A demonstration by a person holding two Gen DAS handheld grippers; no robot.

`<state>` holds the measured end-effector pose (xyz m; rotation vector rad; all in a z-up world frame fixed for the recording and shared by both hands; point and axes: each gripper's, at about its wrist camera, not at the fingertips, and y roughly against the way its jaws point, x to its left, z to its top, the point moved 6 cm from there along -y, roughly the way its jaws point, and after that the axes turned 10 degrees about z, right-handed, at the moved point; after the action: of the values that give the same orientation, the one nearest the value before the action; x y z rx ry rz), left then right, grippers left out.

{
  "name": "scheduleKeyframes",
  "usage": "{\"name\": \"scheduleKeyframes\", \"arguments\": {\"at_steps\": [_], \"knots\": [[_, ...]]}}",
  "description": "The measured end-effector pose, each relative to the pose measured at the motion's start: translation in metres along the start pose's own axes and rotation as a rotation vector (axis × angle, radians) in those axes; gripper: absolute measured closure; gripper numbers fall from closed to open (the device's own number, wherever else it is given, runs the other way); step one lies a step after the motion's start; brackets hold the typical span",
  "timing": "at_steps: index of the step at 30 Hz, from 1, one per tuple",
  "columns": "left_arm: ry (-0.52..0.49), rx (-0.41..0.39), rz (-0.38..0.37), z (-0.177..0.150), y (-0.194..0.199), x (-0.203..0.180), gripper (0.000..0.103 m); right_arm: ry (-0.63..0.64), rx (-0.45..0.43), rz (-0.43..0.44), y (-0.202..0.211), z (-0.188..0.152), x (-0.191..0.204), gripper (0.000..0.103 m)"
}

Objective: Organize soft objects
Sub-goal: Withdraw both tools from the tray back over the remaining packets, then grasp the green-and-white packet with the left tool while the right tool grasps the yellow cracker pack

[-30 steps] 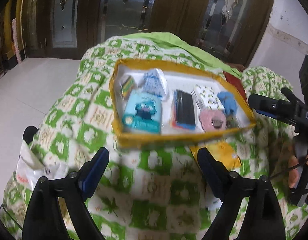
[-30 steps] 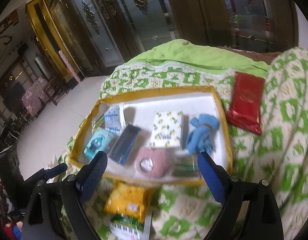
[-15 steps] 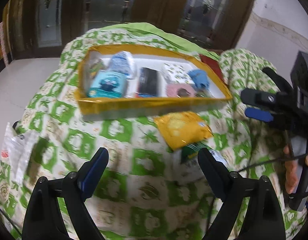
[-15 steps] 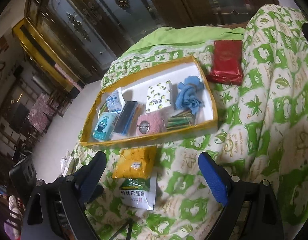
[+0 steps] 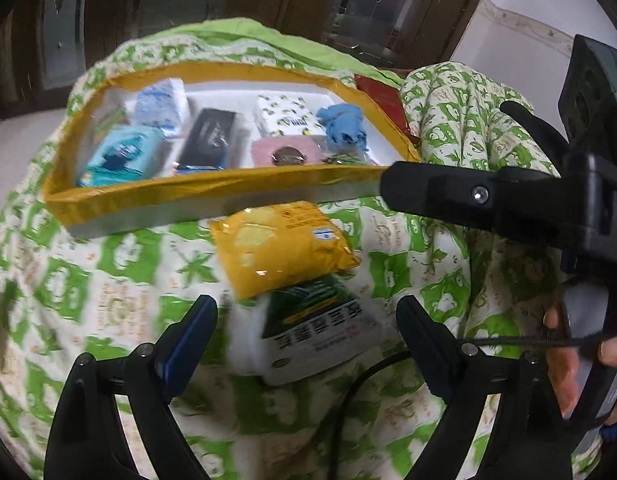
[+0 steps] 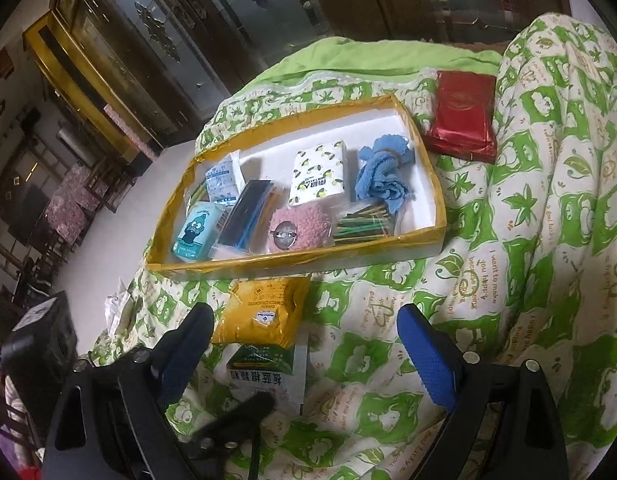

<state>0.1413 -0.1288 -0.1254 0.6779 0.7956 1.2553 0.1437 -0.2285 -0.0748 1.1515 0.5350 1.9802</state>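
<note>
A yellow-rimmed white tray (image 5: 212, 196) (image 6: 432, 184) lies on a green-and-white quilt and holds several soft items: a blue cloth (image 6: 384, 172), a pink fluffy pouch (image 6: 304, 224), tissue packs and a dark pack. In front of it lie a yellow packet (image 5: 280, 248) (image 6: 264, 312) and a green-and-white packet (image 5: 324, 332) (image 6: 268, 372). A red pack (image 6: 462, 116) lies to the right of the tray. My left gripper (image 5: 304, 344) is open just above the green-and-white packet. My right gripper (image 6: 304, 348) is open and empty, above the quilt in front of the tray.
The quilt (image 6: 548, 240) rises in a hump on the right. The right gripper's body (image 5: 508, 200) crosses the left wrist view beside the tray. Floor (image 6: 120, 264) drops off to the left; glass-fronted wooden cabinets (image 6: 188, 20) stand behind.
Both grippers have pulled back from the tray and lowered toward the quilt's near side. The yellow and green-and-white packets have come into view between the left fingers. Both stayed open.
</note>
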Motion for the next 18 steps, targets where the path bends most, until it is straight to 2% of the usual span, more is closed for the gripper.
{"name": "scheduleKeyframes", "arguments": {"at_steps": [3, 7, 9, 11, 13, 15, 18], "knots": [[0.03, 0.027, -0.018, -0.001, -0.011, -0.003, 0.013, -0.028, 0.049, 0.018, -0.013, 0.0, -0.004, 0.018], [0.044, 0.037, -0.002, -0.003, -0.017, -0.002, 0.015, -0.071, 0.123, 0.043, -0.037, 0.001, -0.009, 0.027], [0.048, 0.038, 0.007, -0.004, -0.018, 0.001, 0.029, -0.074, 0.15, 0.058, -0.048, 0.002, -0.006, 0.027], [0.055, 0.046, -0.013, -0.005, -0.019, 0.002, 0.037, -0.059, 0.168, 0.059, -0.056, 0.003, -0.001, 0.027], [0.055, 0.044, -0.014, -0.005, -0.019, 0.003, 0.041, -0.042, 0.185, 0.061, -0.063, 0.003, 0.005, 0.027], [0.053, 0.044, -0.019, -0.007, -0.018, 0.004, 0.052, -0.031, 0.209, 0.071, -0.072, 0.003, 0.011, 0.026], [0.06, 0.047, -0.03, -0.012, -0.013, 0.01, 0.058, 0.003, 0.239, 0.05, -0.085, 0.001, 0.018, 0.024]]}}
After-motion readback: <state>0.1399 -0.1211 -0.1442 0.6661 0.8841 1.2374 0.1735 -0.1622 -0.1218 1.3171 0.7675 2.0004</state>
